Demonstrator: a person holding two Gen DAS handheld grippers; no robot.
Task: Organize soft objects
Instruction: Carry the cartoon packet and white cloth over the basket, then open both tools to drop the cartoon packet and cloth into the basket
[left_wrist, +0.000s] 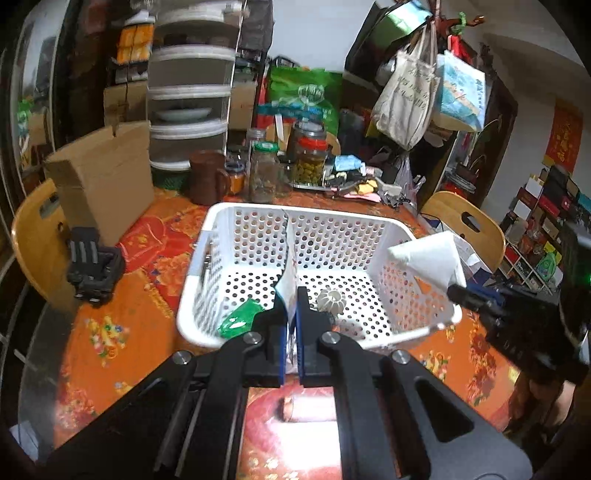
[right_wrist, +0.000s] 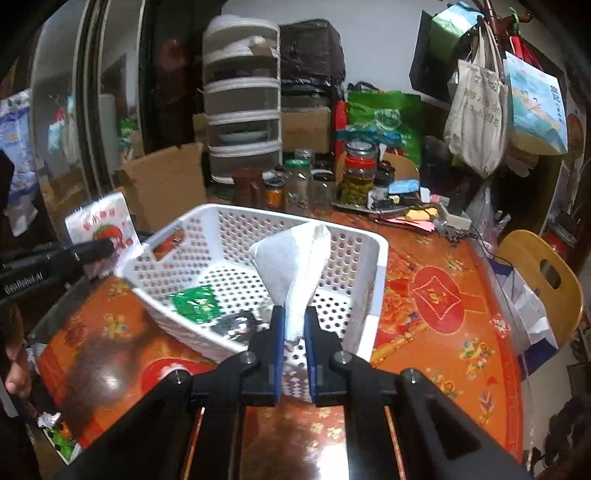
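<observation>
I read "GenRobot.AI" on my left gripper (right_wrist: 107, 248), clamping a strawberry-printed packet (right_wrist: 105, 225) beside the white basket (right_wrist: 380, 258); my right gripper (right_wrist: 294, 321) pinches white tissue (right_wrist: 291, 266) above it.

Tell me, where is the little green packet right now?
The green packet lies on the floor of the white basket, in its near left corner in both views, close to a small dark item.

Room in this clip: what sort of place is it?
Probably a lived-in home dining area. Pickle jars crowd a table with a floral orange cover, wooden chairs surround it, and tote bags hang on a rack.
</observation>
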